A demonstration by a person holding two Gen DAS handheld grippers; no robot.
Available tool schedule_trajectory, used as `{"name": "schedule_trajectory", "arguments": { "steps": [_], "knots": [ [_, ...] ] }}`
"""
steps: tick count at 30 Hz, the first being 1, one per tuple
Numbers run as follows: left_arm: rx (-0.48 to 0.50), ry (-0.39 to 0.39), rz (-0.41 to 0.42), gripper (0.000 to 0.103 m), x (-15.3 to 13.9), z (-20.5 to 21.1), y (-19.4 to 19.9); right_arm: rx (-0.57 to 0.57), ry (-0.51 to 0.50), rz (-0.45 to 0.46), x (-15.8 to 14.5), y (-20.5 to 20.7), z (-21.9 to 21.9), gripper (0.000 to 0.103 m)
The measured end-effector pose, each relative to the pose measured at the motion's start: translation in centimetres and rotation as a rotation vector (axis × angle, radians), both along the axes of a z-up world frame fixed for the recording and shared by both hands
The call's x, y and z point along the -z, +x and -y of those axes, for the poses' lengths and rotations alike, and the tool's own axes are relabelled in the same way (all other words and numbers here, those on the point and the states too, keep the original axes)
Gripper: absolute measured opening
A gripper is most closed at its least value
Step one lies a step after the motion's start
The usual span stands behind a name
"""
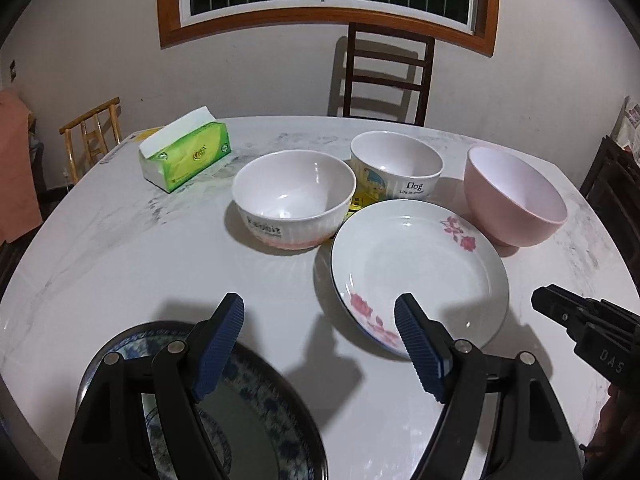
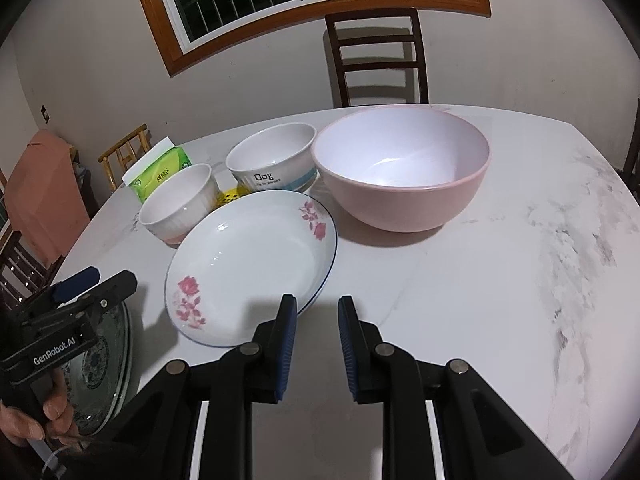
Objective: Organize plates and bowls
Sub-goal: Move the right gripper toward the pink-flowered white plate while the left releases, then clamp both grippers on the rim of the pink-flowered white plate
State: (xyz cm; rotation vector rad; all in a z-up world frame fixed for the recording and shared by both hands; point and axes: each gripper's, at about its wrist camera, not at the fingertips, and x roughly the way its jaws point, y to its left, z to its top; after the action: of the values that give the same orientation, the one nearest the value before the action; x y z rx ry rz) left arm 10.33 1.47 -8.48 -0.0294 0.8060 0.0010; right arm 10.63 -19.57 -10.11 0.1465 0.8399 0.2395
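A white plate with pink roses (image 1: 416, 268) (image 2: 256, 256) lies mid-table. Behind it stand a white ribbed bowl (image 1: 294, 198) (image 2: 178, 202), a white "Dog" bowl (image 1: 396, 164) (image 2: 272, 160) and a large pink bowl (image 1: 514, 198) (image 2: 402, 168). A blue-patterned plate (image 1: 256, 420) (image 2: 100, 372) lies at the near left edge. My left gripper (image 1: 320, 320) is open above the blue plate's far rim, empty. My right gripper (image 2: 317, 312) is open and empty, its left fingertip over the rose plate's near rim; it also shows in the left wrist view (image 1: 580, 320).
A green tissue box (image 1: 186, 154) (image 2: 160, 172) sits at the far left of the marble table (image 1: 120, 264) (image 2: 500, 280). A dark chair (image 1: 386, 76) (image 2: 376, 56) stands behind the table, a bamboo chair (image 1: 94, 132) at the left. A yellow tag (image 2: 228, 197) lies between the bowls.
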Motion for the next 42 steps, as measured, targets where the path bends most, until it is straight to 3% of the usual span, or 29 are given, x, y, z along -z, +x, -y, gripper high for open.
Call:
{"name": "schedule_trajectory", "arguments": {
  "steps": [8,20,29,35,42],
  "knots": [
    [-0.004,-0.09,-0.086,0.075,1.5,-0.1,3.3,-0.038,0.012,-0.044,1.1,2.9,0.2,0.022],
    [0.005,-0.194,-0.185,0.068,2.8,-0.3,6.3,-0.073,0.107,-0.13,2.9,6.1,0.6,0.022],
    [0.014,-0.238,-0.223,0.054,3.7,-0.6,7.4,-0.081,0.131,-0.143,3.7,6.9,0.6,0.022],
    [0.021,-0.295,-0.258,0.037,4.6,-0.9,7.9,-0.09,0.141,-0.15,4.1,7.3,0.7,0.022],
    [0.033,-0.285,-0.276,0.019,5.2,-0.5,8.3,-0.113,0.121,-0.152,4.2,7.5,0.2,0.016]
  ]
}}
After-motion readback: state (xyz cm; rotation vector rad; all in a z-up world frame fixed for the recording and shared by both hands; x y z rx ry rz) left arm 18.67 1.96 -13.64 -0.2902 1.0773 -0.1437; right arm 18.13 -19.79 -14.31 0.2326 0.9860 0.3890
